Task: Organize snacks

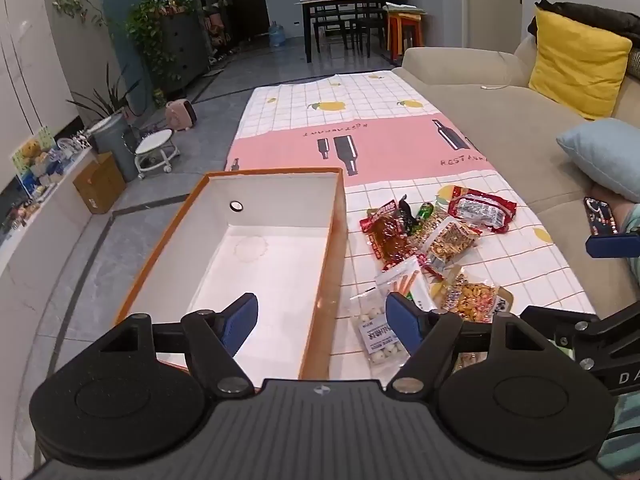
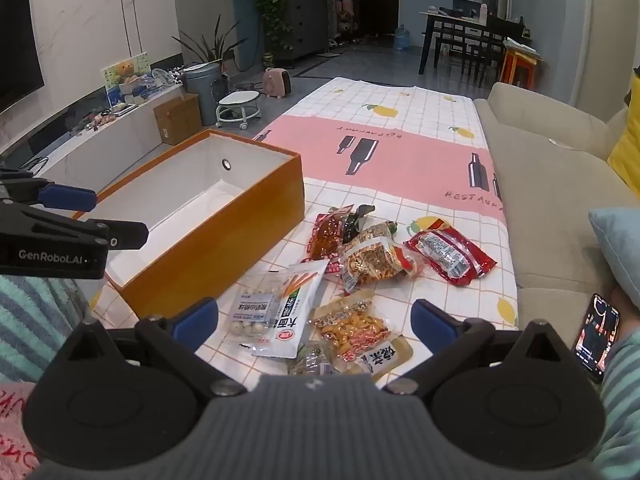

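An orange box (image 1: 336,216) (image 2: 224,256) with a white, bare inside stands on the left of the table. Right of it lies a heap of snack packets: a red packet (image 1: 482,209) (image 2: 450,256), a dark red one (image 1: 386,236) (image 2: 326,236), peanut bags (image 1: 450,240) (image 2: 372,258), a white carrot-print bag (image 1: 404,280) (image 2: 294,308), a bag of white balls (image 1: 378,330) (image 2: 252,312) and an orange nut pack (image 1: 474,296) (image 2: 352,330). My left gripper (image 1: 322,322) hangs open over the box's near right wall. My right gripper (image 2: 314,320) hangs open above the near packets, holding nothing.
The table wears a checked cloth with a pink band (image 1: 360,140) (image 2: 400,152). A beige sofa (image 1: 500,120) (image 2: 560,184) runs along the right, with a blue cushion (image 1: 604,156). A phone (image 2: 596,336) sits in a person's hand at right. A TV bench, stool and cardboard carton stand left.
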{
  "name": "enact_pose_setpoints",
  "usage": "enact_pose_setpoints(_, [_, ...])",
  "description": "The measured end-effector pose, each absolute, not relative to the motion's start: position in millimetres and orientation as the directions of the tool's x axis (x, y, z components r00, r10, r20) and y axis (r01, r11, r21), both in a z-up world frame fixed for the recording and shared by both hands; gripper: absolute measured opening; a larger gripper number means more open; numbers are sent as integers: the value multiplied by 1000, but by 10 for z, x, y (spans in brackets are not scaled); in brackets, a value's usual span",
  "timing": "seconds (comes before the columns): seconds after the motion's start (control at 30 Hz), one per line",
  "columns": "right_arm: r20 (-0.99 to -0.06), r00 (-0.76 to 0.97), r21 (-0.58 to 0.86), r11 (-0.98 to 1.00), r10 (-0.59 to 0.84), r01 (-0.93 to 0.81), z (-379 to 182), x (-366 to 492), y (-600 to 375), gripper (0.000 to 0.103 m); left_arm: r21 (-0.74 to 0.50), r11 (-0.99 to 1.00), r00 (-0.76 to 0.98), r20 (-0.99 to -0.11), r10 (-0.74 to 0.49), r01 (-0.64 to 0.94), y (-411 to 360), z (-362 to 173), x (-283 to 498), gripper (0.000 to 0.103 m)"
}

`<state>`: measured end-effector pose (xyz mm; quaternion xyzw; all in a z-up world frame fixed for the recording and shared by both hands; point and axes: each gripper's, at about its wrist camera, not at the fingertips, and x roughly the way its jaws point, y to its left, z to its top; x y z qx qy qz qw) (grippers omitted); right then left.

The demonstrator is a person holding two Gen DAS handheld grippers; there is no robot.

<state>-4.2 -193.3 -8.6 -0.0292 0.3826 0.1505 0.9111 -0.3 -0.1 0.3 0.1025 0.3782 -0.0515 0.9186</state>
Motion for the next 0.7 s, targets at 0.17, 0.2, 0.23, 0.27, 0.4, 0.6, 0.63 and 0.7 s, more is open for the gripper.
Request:
enact_pose_setpoints(0.17, [-705, 665, 58, 954, 247, -293, -85, -31, -1946, 99, 131, 975, 692, -721, -31, 180, -26, -41, 17, 85])
enact_pose_setpoints(0.2, [-706, 664, 59, 954, 248, -293, -93, -48, -1929, 99, 131, 975, 685, -728, -30, 182, -53, -27, 41, 85])
enact_pose_setpoints(0.23, [-707, 662, 60, 954, 249, -295, -87, -49, -1912, 99, 128, 975, 691, -722, -36, 184, -53, -25, 28, 85])
enact_pose_setpoints(0.27, [-708, 661, 62, 954, 250, -295, -85, -50, -1913, 99, 121, 975, 690, -723, -42, 186, -45, -32, 34, 85])
enact_pose_setpoints(0.4, [-707, 661, 58, 952, 251, -299, -72, -81, -1909, 99, 111, 976, 692, -720, -50, 186, 14, -18, 6, 85])
enact_pose_setpoints(0.6, [-708, 658, 54, 949, 255, -310, -106, -45, -1918, 99, 113, 976, 689, -723, -46, 184, 22, -19, 1, 85])
enact_pose_setpoints(0.63, [-709, 657, 54, 949, 255, -310, -102, -42, -1918, 99, 113, 976, 688, -725, -47, 186, 25, -19, 3, 85])
enact_pose_setpoints(0.7, [-711, 656, 53, 949, 254, -310, -106, -38, -1920, 99, 113, 976, 684, -728, -48, 188, 24, -25, 3, 85])
